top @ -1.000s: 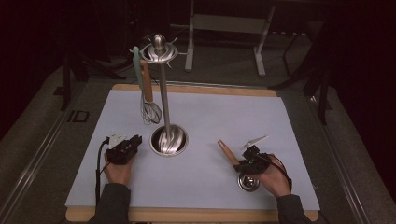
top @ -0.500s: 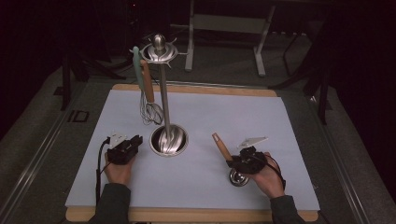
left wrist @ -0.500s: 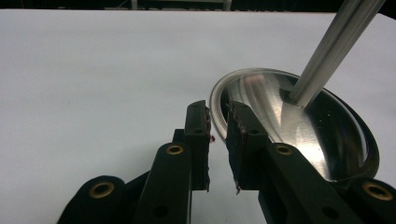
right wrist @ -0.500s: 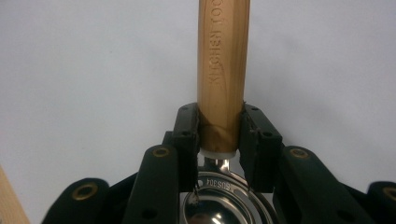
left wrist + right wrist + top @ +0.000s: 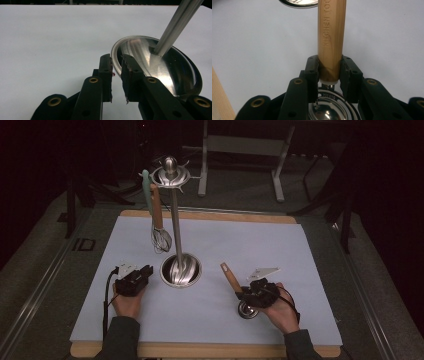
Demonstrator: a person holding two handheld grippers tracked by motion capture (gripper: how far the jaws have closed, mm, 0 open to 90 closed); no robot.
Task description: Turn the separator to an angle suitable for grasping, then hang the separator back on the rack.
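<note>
Currently the right gripper [image 5: 246, 293] pinches a wooden-handled utensil [image 5: 231, 277] low on its handle, just above the white collar where the wood meets the metal. Right gripper view: both pads [image 5: 311, 67] sit flush against the sides of the handle [image 5: 331, 37], which runs straight up between the jaws; embossed lettering runs along the wood. Below the pads a round steel head [image 5: 329, 111] with a stamped mark is visible, close to the camera. High view: the handle slants up and away to the left from the gripper, and the steel head [image 5: 248, 309] lies just beneath the hand, at or very near the white mat [image 5: 280, 245]; contact with the mat cannot be judged

Left gripper [image 5: 143, 272] rests on the mat to the left of the utensil stand's round steel base [image 5: 181, 270]. Left gripper view: the jaws are nearly pressed together, a narrow gap between the pads [image 5: 106, 68], nothing in that gap. Their tips lie just beside the rim of the base [image 5: 155, 65]; whether they touch it cannot be told. The stand's pole [image 5: 177, 23] rises from the dish at a slant in this view

Stand: upright pole [image 5: 175, 225] topped by a knob and hook ring. A whisk [image 5: 159, 232] with a wooden handle hangs from the ring on the left side, wire end down, above the mat; a pale green handle [image 5: 146, 187] hangs beside it

Mat lies on a wooden board [image 5: 210, 214] whose edge shows at the far and near sides
</note>
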